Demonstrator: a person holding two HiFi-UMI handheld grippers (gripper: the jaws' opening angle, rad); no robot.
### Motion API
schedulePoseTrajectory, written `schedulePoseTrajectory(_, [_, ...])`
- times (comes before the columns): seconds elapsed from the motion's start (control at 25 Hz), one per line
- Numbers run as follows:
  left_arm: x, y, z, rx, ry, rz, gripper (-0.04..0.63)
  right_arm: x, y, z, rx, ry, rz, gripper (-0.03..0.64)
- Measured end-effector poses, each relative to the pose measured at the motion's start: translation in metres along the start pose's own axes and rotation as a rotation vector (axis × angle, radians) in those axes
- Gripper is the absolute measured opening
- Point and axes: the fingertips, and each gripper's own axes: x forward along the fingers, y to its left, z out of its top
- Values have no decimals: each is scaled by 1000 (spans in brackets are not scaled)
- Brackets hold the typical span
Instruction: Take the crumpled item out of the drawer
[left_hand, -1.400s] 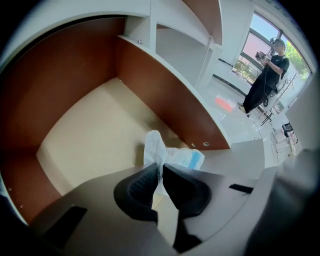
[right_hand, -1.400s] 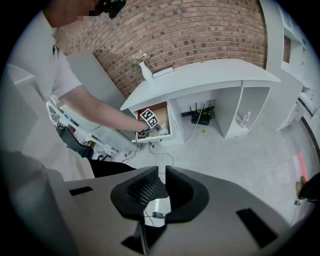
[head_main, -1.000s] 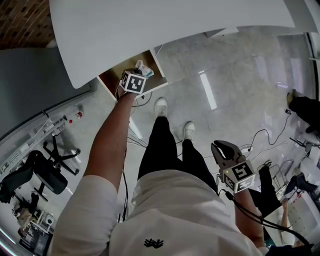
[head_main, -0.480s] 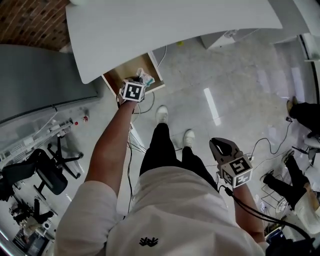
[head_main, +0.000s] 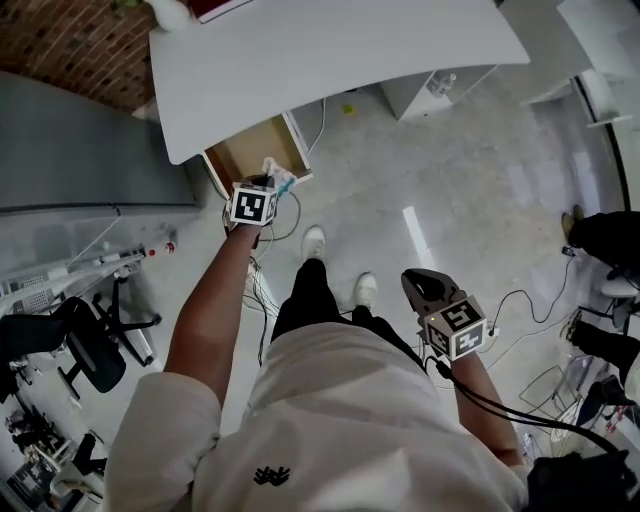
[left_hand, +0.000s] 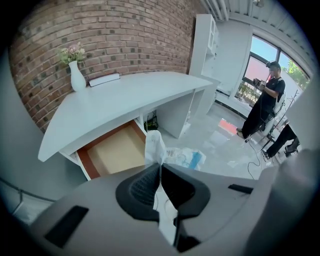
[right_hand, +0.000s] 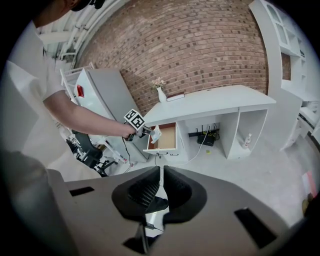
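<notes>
Crumpled item (left_hand: 172, 152): creased white plastic, blue print; just outside the drawer (left_hand: 117, 150), long axis trailing away from it.
Left gripper (left_hand: 160, 167): jaws clamped on it.
Right gripper (right_hand: 161, 177): jaws together, empty.

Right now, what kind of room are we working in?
Likely an office or lab workspace: a long white desk with an open drawer stands against a brick wall, and a black office chair sits nearby.
</notes>
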Motion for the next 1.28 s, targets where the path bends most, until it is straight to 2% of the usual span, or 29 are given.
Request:
schedulePoseTrajectory(0.44, [-113, -77, -34, -27, -96, -35, 30, -60, 30, -22, -64, -72, 36, 44])
schedulePoseTrajectory(0.68, [-169, -140, -51, -28, -174, -89, 29, -89, 32, -44, -122, -80, 56, 43])
schedulePoseTrajectory(1.0, [-226, -222, -70, -15, -228, -163, 29, -123, 38, -68, -152, -96, 66, 41])
schedulePoseTrajectory(1.28, [-263, -267, -76, 18, -253, -198, 29, -141, 48, -71, -182, -117, 91, 40])
